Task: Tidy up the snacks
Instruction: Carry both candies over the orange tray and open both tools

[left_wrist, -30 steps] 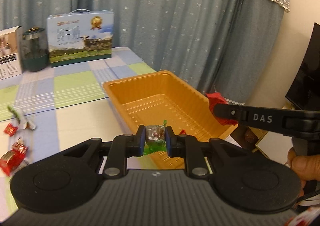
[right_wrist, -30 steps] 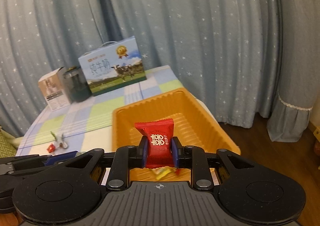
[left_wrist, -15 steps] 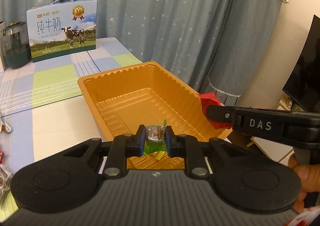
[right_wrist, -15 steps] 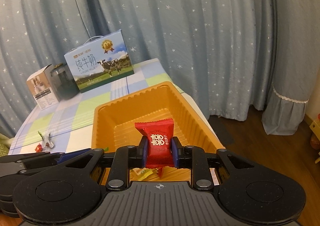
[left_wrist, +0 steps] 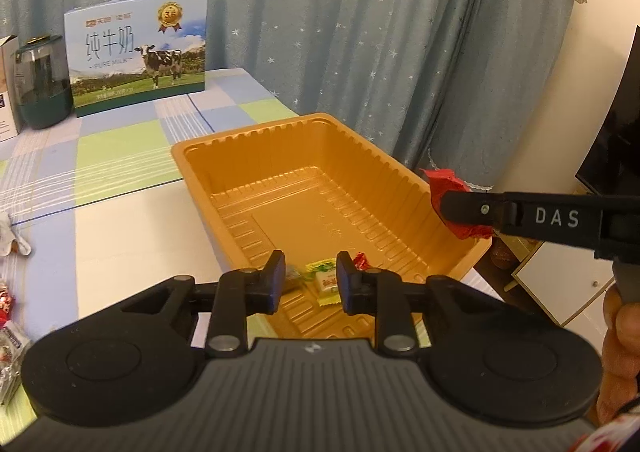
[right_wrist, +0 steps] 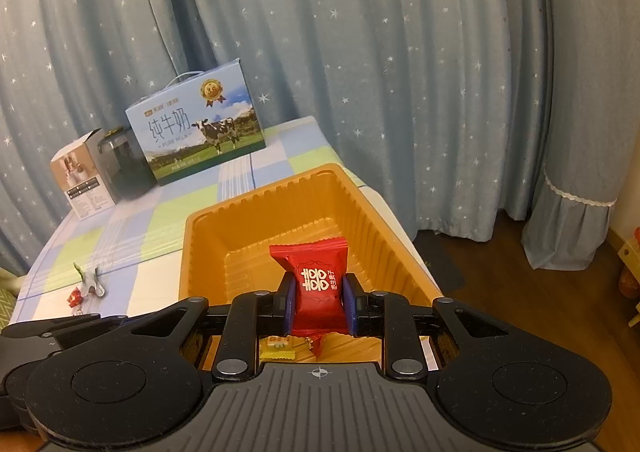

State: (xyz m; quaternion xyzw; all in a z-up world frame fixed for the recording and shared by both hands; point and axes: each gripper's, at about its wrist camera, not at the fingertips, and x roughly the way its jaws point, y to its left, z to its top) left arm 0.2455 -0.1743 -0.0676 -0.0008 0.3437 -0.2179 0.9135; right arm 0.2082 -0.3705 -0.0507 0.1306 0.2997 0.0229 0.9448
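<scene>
An orange plastic tray (left_wrist: 248, 139) (right_wrist: 360, 207) sits at the table's right edge. My left gripper (left_wrist: 310, 282) is open and empty over the tray's near end; a yellow-green candy (left_wrist: 325, 280) and other small sweets lie in the tray below it. My right gripper (right_wrist: 319, 302) is shut on a red candy packet (right_wrist: 316, 276) and holds it above the tray's near right side. The packet (left_wrist: 444, 181) also shows in the left wrist view, by the tray's right rim. A yellow candy (right_wrist: 278, 344) lies in the tray under the right gripper.
A milk carton box (left_wrist: 138, 55) (right_wrist: 196, 131), a dark green jar (left_wrist: 40, 83) and a white box (right_wrist: 78, 179) stand at the table's back. Loose candies (left_wrist: 8, 316) (right_wrist: 86, 284) lie on the checked tablecloth (left_wrist: 120, 155) at left. The floor drops away right of the tray.
My left gripper has opened and let go of the silver-green candy, which now lies in the tray. The right gripper still holds the red packet above the tray.
</scene>
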